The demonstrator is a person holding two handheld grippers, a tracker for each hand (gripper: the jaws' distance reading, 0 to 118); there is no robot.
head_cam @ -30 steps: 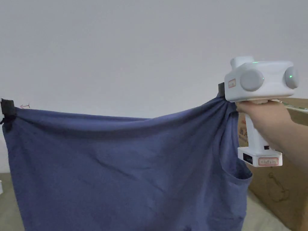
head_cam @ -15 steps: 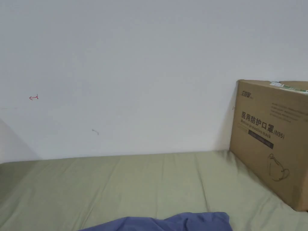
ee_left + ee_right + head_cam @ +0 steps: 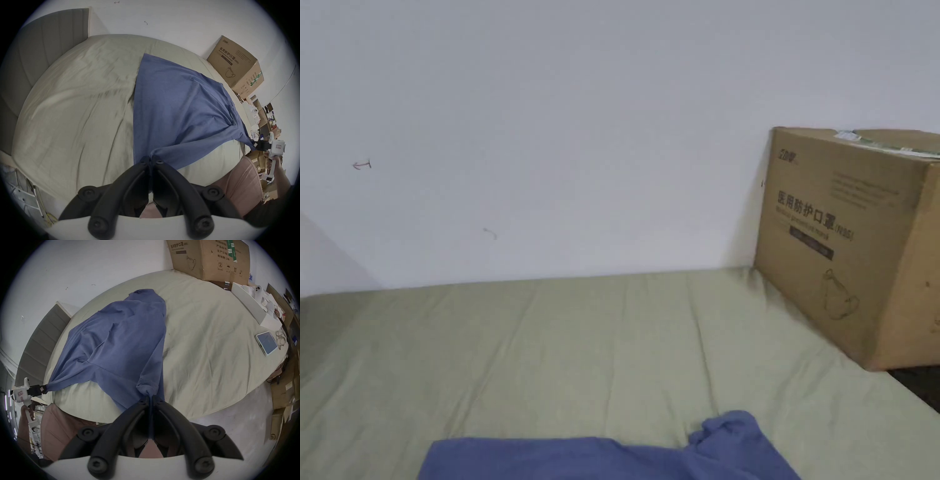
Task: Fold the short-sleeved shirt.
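From the head view, the far end of the blue shirt (image 3: 612, 456) lies on the green bed sheet (image 3: 581, 350). A brown box (image 3: 850, 237) sits on the sheet against the white wall (image 3: 581, 125).

In the left gripper view, the left gripper (image 3: 151, 158) has its two jaws pressed together on a bunched corner of the shirt (image 3: 175, 104). The shirt runs away from the tips and spreads out flat on the bed sheet (image 3: 78, 113) ahead of them. Off to one side, well apart, the right gripper (image 3: 255, 145) pinches another corner, and a hand (image 3: 272, 164) holds its white handle. The box (image 3: 235, 65) stands far past the shirt.

In the right gripper view, the right gripper (image 3: 150, 397) has its jaws closed on a gathered bit of the shirt (image 3: 123, 340). The cloth goes up from the tips and lies along the bed sheet (image 3: 211, 345). Far to the other side, the left gripper (image 3: 42, 389) grips a pulled-out corner. A tablet (image 3: 266, 343) lies on the sheet, well apart from the shirt. The box (image 3: 209, 257) stands at the far end.
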